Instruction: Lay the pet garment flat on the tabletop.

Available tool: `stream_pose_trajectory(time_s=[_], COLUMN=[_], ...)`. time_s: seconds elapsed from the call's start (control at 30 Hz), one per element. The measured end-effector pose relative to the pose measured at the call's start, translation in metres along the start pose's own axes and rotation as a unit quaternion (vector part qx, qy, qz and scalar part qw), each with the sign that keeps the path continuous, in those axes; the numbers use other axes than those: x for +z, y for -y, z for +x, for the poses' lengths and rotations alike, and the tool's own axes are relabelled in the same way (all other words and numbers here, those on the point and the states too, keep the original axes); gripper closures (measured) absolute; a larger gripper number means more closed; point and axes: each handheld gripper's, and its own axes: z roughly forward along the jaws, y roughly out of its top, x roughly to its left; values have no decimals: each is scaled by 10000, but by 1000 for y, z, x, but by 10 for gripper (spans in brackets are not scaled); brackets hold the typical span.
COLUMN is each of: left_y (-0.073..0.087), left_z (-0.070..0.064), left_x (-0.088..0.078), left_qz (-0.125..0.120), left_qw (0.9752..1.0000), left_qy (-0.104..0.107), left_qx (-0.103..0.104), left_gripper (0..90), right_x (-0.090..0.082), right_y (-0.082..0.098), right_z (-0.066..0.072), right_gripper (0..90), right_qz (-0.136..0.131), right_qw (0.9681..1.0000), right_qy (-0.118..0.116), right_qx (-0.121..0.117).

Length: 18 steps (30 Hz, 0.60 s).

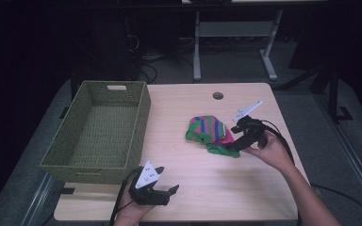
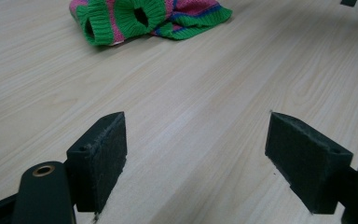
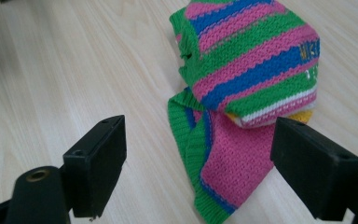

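Right tool gapes wide over the striped knit garment's near hem, not gripping. Best pinch: lower onto the pink flap ahead, catching both layers. Left tool also spread, idle, garment well ahead. Wicker basket sits beyond it; bare surface between, nothing obstructing.

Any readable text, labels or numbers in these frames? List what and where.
Yellow stitched letters on a blue stripe of the striped knit sweater, right gripper view: too blurred and cut off at the fold to read.
A second yellow line on the green stripe below: unreadable too.
Nothing else carries text.
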Motion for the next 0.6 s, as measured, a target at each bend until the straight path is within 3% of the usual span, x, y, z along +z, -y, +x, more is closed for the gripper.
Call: stream_pose_trajectory(time_s=[0.17, 0.33, 0.6], left_y=[-1, -1, -1], left_z=[-2, -1, -1], left_x=[-1, -1, -1], left_qz=[-55, -77, -92], left_qw=[10000, 10000, 9999], left_qy=[40, 34, 47], left_qx=[73, 48, 40], left_gripper=[204, 204, 204], right_x=[3, 10, 27], right_y=[-13, -22, -37], right_z=[-4, -4, -11], right_gripper=[180, 205, 188], right_qz=[19, 191, 428], right_qw=[10000, 9997, 9990], right_qy=[-4, 65, -54], right_qx=[61, -171, -83])
